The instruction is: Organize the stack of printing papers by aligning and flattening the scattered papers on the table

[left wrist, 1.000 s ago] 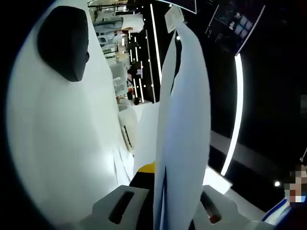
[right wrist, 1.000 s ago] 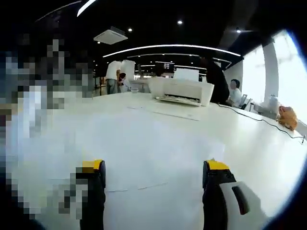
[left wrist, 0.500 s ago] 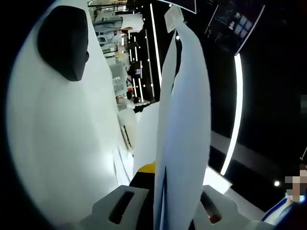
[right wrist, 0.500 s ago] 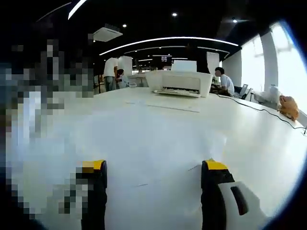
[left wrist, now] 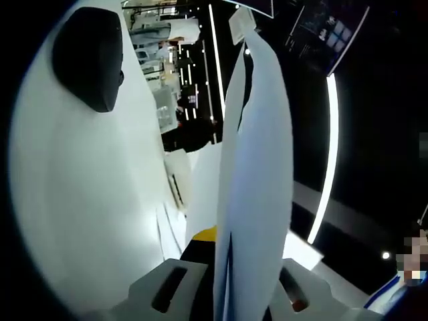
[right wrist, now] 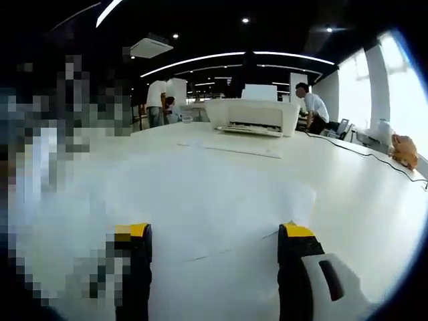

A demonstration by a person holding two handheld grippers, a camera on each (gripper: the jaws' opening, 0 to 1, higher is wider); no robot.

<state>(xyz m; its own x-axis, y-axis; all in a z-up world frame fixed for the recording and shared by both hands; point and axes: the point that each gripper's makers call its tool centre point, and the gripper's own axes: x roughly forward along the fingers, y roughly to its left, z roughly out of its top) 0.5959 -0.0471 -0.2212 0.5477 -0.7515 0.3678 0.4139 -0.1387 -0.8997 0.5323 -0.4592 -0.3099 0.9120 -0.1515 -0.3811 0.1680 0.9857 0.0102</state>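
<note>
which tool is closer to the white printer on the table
Cannot tell for sure. The right tool faces the printer across the table, open. The left tool is shut on paper sheets.

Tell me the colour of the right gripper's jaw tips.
Yellow tips on black jaws of the right gripper, clearest in the right gripper view.

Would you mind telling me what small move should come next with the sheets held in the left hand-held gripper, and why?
Probably lower the white paper sheets, clamped upright in the left hand-held gripper, toward the white table; their edges splay unevenly, and the right hand-held gripper waits open above it.
</note>
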